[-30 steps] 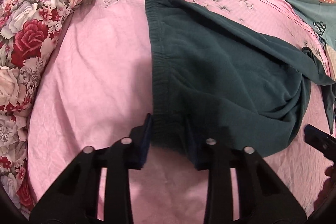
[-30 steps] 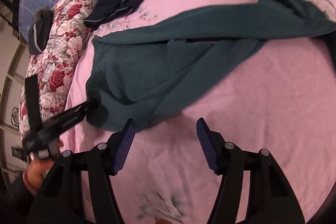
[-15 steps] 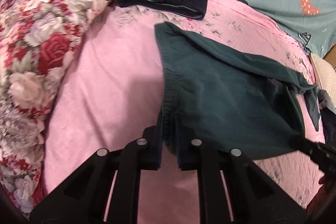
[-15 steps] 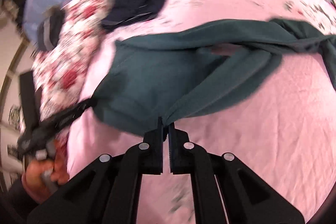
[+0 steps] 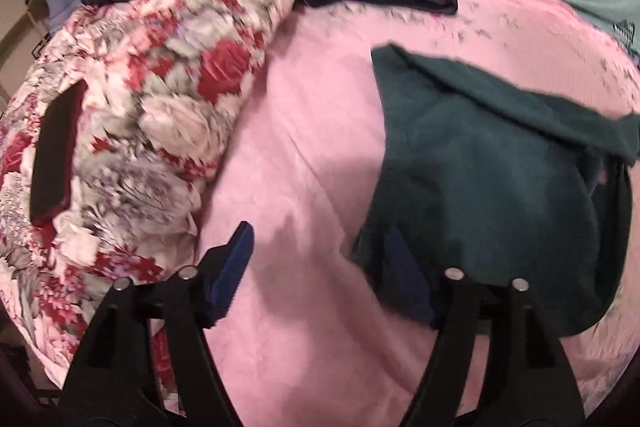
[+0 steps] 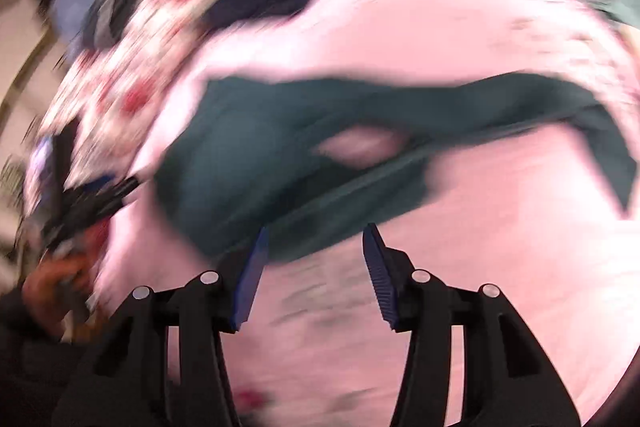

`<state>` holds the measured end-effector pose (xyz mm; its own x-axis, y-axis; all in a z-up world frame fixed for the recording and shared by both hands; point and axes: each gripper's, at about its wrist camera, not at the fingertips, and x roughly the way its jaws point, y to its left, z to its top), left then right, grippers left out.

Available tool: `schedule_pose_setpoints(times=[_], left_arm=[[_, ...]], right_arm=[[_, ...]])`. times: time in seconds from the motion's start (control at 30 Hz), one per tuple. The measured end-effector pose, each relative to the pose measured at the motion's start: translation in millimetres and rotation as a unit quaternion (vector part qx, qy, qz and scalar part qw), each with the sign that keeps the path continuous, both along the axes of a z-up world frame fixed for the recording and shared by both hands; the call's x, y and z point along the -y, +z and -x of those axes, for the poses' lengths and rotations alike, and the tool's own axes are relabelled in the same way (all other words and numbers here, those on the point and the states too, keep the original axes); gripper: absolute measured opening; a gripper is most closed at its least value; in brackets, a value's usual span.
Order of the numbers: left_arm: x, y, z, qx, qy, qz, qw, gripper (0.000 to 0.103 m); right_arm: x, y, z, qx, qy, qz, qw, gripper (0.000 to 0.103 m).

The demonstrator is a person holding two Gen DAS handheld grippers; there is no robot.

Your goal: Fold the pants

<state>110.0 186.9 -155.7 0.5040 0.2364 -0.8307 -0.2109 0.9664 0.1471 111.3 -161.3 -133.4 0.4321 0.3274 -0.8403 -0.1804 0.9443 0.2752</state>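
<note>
Green pants lie crumpled on the pink bed sheet. Left gripper jaws spread, right-hand finger over the waistband. Right gripper jaws spread, at the pants' edge.

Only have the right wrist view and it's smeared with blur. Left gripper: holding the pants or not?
Observer: No. In the left wrist view the left gripper is wide open, with only pink sheet between its fingers.
Operator: Where are the pants relative to it?
Observer: The dark green pants lie to its right. Their near corner overlaps its right finger; contact unclear.
Operator: Anything on the floral quilt?
Observer: A flat black object lies on the floral quilt; I can't tell what it is.
</note>
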Motion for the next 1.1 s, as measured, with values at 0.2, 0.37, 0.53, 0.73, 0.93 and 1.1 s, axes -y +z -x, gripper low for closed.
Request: schedule_pose_setpoints(times=[0.2,0.37,0.53,0.73,0.93,1.1], left_arm=[[44,28,-16,0.034,0.005,0.067,0.9971,0.082],[113,31,-19,0.019,-0.059,0.095,0.9935,0.082],[146,31,-6,0.009,-0.082,0.06,0.9948,0.083],[145,36,1,0.004,-0.055,0.053,0.9971,0.083],[148,35,2,-0.002,-0.057,0.046,0.9974,0.087],[153,26,-2,-0.014,-0.062,0.053,0.9966,0.087]], right_arm=[[172,-29,-75,-0.06,-0.246,-0.121,0.96,0.05],[211,-63,-122,-0.09,-0.283,-0.166,0.94,0.05],[197,-33,-161,-0.022,-0.208,-0.103,0.972,0.001],[168,39,-221,0.169,-0.122,-0.097,0.973,0.01],[187,26,-234,0.131,-0.139,-0.038,0.981,0.049],[219,-19,-196,0.022,-0.176,-0.08,0.981,0.053]])
